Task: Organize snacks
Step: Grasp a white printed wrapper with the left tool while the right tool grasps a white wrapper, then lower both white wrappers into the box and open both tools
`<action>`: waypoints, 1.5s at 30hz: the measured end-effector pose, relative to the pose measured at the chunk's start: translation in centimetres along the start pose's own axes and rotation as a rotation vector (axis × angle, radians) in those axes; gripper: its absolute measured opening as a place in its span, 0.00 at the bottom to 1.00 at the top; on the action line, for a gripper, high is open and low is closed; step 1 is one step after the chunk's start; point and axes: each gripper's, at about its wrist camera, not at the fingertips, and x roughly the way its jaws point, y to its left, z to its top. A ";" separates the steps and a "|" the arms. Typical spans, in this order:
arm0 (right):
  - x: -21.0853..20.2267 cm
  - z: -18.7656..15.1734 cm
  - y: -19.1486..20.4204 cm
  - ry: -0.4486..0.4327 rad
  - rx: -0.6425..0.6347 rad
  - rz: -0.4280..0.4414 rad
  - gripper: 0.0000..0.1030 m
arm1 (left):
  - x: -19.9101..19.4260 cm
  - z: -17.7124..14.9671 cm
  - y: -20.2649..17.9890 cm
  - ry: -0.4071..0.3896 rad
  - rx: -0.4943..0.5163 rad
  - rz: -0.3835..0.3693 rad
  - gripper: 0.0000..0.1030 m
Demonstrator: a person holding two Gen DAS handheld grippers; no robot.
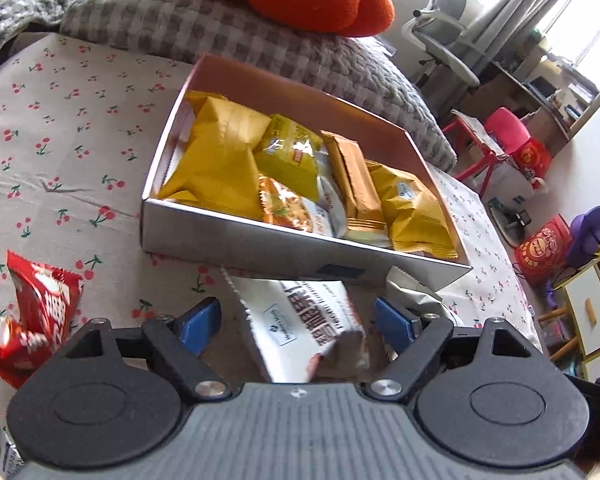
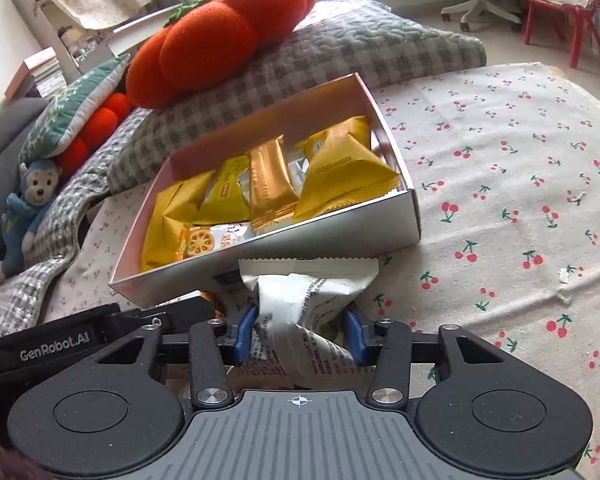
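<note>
The bed sheet, pale with a cherry print, carries everything here. Behind the box, a grey checked quilt is heaped up, with an orange pumpkin cushion resting on top of it. The box itself is an open, shallow carton lying on the sheet, tilted as seen from both wrist cameras. Inside the box lie yellow snack packs, an upright orange-gold wafer pack among them, and a pack printed with lotus-root slices against the box's near wall.

Just outside the box's near wall, in the left wrist view, a white snack pack with dark lettering sits between the fingers of the left gripper. The blue pads stand apart on either side of it and neither clearly presses it, so the fingers look released. A crumpled red snack pack lies on the sheet to the left of the box.

In the right wrist view, the right gripper is clenched on a white crinkled pack, its blue pads pressing both sides. The pack's serrated top edge reaches the box's near wall.
</note>
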 end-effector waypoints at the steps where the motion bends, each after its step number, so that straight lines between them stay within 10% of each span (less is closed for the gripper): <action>1: -0.2 0.0 -0.2 -0.003 0.005 -0.002 0.39 | 0.1 -0.1 -0.3 -0.003 0.015 0.006 0.81; 5: -0.2 -0.1 -1.0 -0.005 0.025 0.007 0.35 | 0.7 -0.4 -0.8 0.008 0.029 0.014 0.77; 6: -0.2 -0.1 -1.0 -0.007 0.028 0.012 0.35 | 0.8 -0.4 -0.7 0.014 0.022 0.024 0.60; 30: -3.5 2.0 2.2 -0.079 -0.069 0.066 0.31 | -3.8 1.8 -2.7 -0.094 0.136 0.018 0.56; 45: 1.7 10.7 3.5 -0.063 -0.148 0.041 0.31 | 0.2 9.6 -2.0 -0.118 0.102 0.076 0.57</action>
